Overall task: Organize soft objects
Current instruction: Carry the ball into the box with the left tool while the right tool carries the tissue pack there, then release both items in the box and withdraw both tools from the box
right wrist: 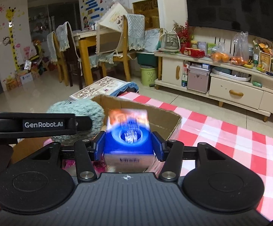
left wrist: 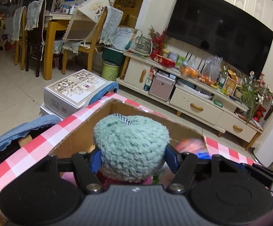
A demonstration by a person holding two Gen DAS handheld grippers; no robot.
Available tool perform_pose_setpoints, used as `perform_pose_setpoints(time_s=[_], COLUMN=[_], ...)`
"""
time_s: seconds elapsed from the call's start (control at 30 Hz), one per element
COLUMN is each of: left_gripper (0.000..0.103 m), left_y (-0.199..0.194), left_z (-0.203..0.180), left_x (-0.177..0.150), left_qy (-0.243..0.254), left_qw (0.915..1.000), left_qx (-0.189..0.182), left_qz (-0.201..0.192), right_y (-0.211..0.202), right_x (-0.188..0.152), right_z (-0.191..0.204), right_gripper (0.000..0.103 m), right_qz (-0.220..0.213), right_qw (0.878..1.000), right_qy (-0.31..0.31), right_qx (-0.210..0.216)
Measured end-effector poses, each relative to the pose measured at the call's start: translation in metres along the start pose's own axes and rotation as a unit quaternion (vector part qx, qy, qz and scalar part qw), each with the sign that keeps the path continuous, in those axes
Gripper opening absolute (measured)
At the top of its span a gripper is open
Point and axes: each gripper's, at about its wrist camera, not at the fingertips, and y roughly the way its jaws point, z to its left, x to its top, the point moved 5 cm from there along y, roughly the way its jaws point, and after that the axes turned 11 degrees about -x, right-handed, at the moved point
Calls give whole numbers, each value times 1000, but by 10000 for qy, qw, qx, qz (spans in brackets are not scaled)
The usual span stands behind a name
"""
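Observation:
My left gripper (left wrist: pixel 132 158) is shut on a teal knitted plush (left wrist: pixel 130 146) and holds it over the open cardboard box (left wrist: pixel 74 139) on the red-and-white checked tablecloth (left wrist: pixel 23 158). The plush also shows in the right wrist view (right wrist: pixel 76 111), with the left gripper's arm in front of it. My right gripper (right wrist: pixel 128 148) is shut on a blue-and-orange tissue pack (right wrist: pixel 128 133), blurred, just above the box (right wrist: pixel 164 124). Pink fuzzy things lie inside the box (right wrist: pixel 68 163), mostly hidden.
A white printed carton (left wrist: pixel 74 90) and a blue cloth-covered chair (left wrist: pixel 14 137) stand just beyond the table's far-left edge. A cream TV cabinet (left wrist: pixel 192 98) with fruit bags and plants runs along the right wall. A dining table with chairs (left wrist: pixel 61 30) stands at the back.

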Motion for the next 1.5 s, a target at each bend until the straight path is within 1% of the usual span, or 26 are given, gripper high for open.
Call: perform_pose_setpoints(time_s=[0.03,0.07,0.13,0.2,0.27,0.3,0.37,0.47,0.63,0.77,1.1,1.27,1.5], left_gripper=[67,68,71,76,87,88,94,100,102,102,102,102,102], left_y=[1,1,-3,-8,-15,-18,-26,-36,-57,-75,-128,-150,-183], left_z=[0,0,0,-1,-3,-4,-8,-14,-26,-34,-55,-66,-78], left_x=[-1,-1,0,2,4,5,5,3,-9,-22,-60,-69,-75], left_qy=[12,28,76,114,173,205,276,356,532,702,932,1050,1148], left_qw=[10000,10000,10000,9999,9997,9996,9994,9990,9982,9971,9954,9943,9929], left_qx=[11,26,53,64,62,83,74,118,138,206,147,102,35], left_qz=[29,48,0,-59,-140,-173,-203,-237,-234,-192,-137,-153,-320], right_y=[1,-1,-7,-14,-22,-28,-40,-57,-84,-107,-162,-180,-200], right_x=[-1,-2,-2,-1,0,0,-1,-5,-18,-28,-47,-53,-56], right_z=[1,2,2,-1,-7,-10,-17,-27,-37,-40,-46,-47,-53], right_gripper=[95,101,100,100,100,101,101,101,103,103,103,103,103], right_qz=[3,-20,-55,-108,-156,-196,-258,-292,-201,-231,-285,-279,-361], right_qw=[10000,10000,10000,9999,9998,9996,9989,9972,9943,9928,9911,9903,9876], right_qy=[-31,-40,-45,-14,115,195,353,568,701,653,601,594,703], right_qx=[-13,1,26,-21,-41,-59,-157,-384,-776,-973,-1149,-1224,-1353])
